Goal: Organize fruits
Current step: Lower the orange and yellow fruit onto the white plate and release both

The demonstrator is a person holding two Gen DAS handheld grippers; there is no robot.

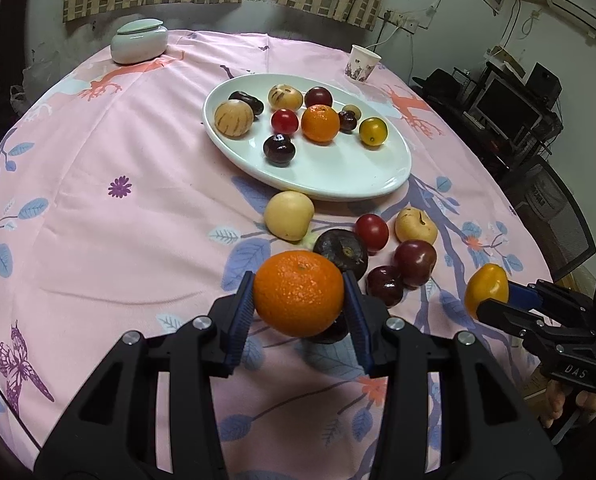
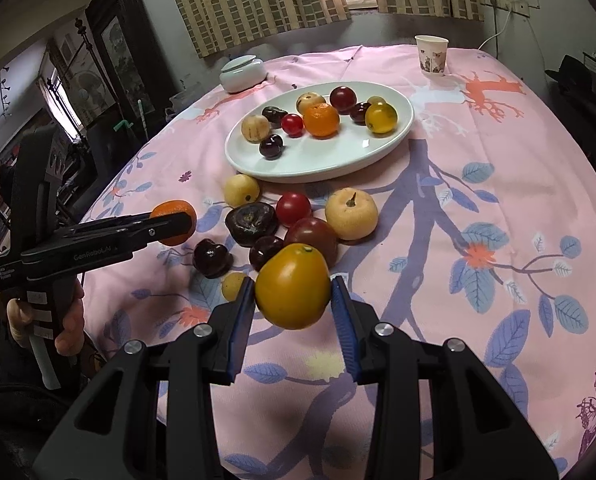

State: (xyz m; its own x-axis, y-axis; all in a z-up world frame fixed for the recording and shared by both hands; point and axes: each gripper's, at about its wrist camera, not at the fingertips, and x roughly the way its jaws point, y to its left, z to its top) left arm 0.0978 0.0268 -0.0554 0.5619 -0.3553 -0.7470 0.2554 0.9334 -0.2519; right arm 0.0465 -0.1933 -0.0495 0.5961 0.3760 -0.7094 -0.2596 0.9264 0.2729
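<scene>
My left gripper (image 1: 299,294) is shut on an orange (image 1: 299,293) and holds it above the cloth, near the loose fruits. My right gripper (image 2: 292,286) is shut on a yellow tomato (image 2: 292,285), also lifted; it shows at the right of the left wrist view (image 1: 486,288). The left gripper with the orange shows at the left of the right wrist view (image 2: 174,222). A white oval plate (image 1: 337,176) (image 2: 317,164) farther back holds several fruits. Several loose fruits lie in front of it, among them a pale pear (image 1: 289,215), a red tomato (image 1: 371,232) and a dark plum (image 1: 341,250).
A round table with a pink patterned cloth (image 1: 118,220). A white lidded jar (image 1: 139,41) stands at the far left and a paper cup (image 1: 361,64) at the far right. A dark chair (image 1: 553,216) and shelves with electronics stand right of the table.
</scene>
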